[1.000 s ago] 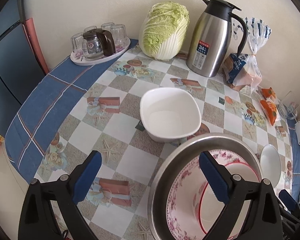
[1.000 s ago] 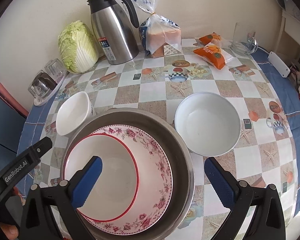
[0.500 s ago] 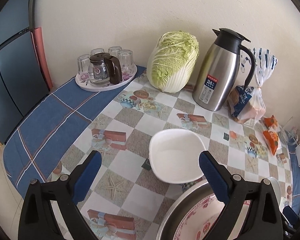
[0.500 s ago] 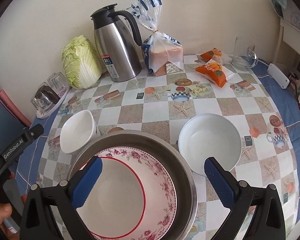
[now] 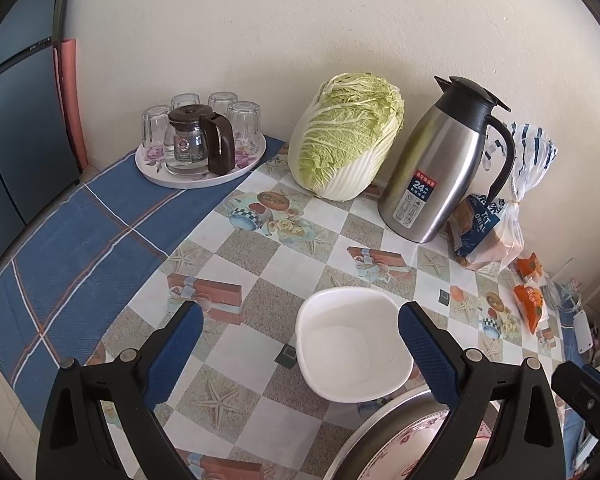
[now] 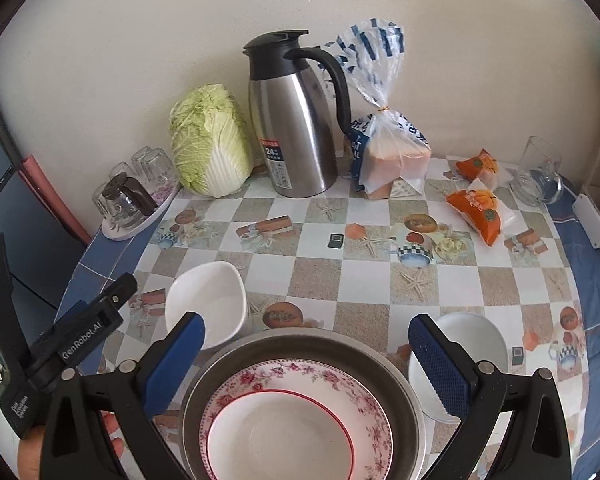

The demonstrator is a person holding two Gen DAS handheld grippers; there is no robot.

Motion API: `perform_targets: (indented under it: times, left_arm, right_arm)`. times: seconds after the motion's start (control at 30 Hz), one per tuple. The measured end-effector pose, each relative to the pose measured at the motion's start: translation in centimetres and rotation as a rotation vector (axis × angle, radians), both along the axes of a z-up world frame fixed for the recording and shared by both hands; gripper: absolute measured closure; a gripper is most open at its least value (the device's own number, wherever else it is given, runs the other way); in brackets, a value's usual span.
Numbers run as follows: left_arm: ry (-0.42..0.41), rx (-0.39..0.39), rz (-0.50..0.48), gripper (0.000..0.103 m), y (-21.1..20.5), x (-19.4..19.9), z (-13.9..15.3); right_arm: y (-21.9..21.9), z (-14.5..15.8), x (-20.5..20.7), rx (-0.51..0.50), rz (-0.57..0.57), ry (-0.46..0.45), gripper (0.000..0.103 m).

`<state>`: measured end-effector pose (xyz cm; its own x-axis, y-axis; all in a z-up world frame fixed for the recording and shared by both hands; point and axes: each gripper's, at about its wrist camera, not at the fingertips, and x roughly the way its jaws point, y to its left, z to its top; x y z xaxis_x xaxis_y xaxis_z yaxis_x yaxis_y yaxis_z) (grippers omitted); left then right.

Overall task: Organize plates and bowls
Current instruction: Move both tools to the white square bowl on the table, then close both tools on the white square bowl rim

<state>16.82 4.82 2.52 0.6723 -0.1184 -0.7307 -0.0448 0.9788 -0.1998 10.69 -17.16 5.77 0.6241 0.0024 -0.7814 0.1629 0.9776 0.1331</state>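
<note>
A steel basin (image 6: 300, 344) near the table's front holds a floral plate (image 6: 364, 412), and a red-rimmed white bowl (image 6: 280, 440) rests in the plate. A small squarish white bowl (image 6: 208, 304) stands just left of the basin, and a round white bowl (image 6: 472, 340) just right of it. My right gripper (image 6: 306, 324) hangs open above the basin, holding nothing. My left gripper (image 5: 300, 316) is open and empty above the squarish bowl (image 5: 352, 344), with the basin rim (image 5: 380, 420) at its lower right. A hand (image 6: 32, 460) holds the left gripper's housing (image 6: 80, 332).
Along the wall stand a tray of glasses with a glass teapot (image 5: 200, 148), a cabbage (image 5: 348, 136), a steel thermos jug (image 6: 292, 120) and a bagged loaf (image 6: 392, 152). Orange snack packets (image 6: 476, 208), a glass mug (image 6: 536, 172) and a white block (image 6: 590, 220) sit at the right.
Both grippers have drawn back and up from the stacked dishes, so the basin now sits low in both views. The dishes have not moved and both grippers stay open.
</note>
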Motion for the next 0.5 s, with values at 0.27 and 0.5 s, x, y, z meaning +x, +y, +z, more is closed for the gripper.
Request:
perform_targets:
  times: [0.27, 0.5]
  left_arm:
    - [0.085, -0.044, 0.000, 0.005, 0.9, 2.2, -2.4]
    - [0.179, -0.128, 0.031, 0.005, 2.8, 3.9, -5.3]
  right_arm:
    - [1.3, -1.7, 4.5, -0.006, 0.042, 0.161, 0.000]
    - [3.1, -4.6, 7.4, -0.016, 0.076, 0.270, 0.000]
